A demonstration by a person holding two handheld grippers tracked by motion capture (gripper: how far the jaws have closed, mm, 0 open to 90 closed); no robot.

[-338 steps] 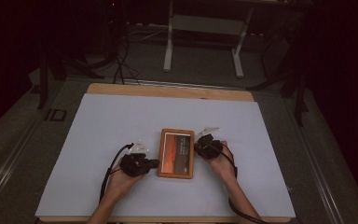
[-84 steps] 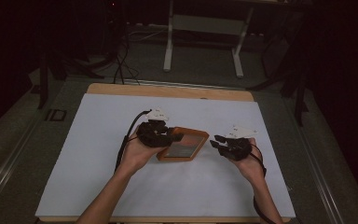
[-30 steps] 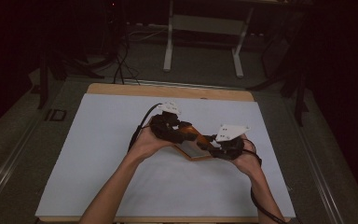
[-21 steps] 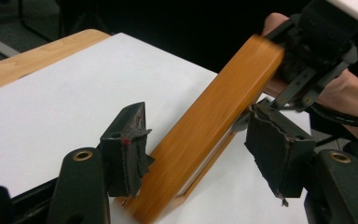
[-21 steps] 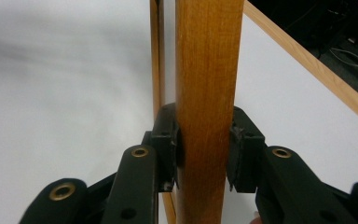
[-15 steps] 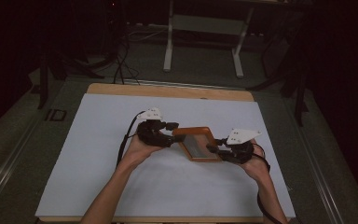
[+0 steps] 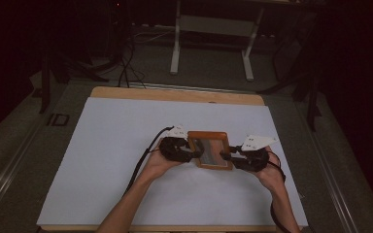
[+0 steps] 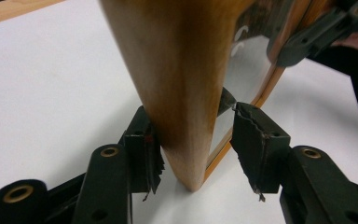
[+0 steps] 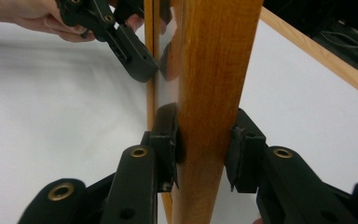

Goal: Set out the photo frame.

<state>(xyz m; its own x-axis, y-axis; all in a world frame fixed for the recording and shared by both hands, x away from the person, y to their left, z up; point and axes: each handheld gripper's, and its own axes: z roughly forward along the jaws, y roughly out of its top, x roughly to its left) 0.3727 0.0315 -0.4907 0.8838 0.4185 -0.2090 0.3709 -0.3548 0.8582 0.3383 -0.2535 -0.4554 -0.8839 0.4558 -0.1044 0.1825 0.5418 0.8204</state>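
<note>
1. The rectangular wooden picture frame with a glass pane lies near the middle of the white table sheet, long axis running left to right.
2. The left gripper has its jaws parted around the frame's left edge, one jaw touching.
3. The right gripper is clamped on the frame's right edge.

The white worktop lies bare on every side of me, so either hand could pass freely to the left, right or far edge. The one thing in the way is the wooden frame, standing between my left tool and my right tool and blocking the straight path across.
</note>
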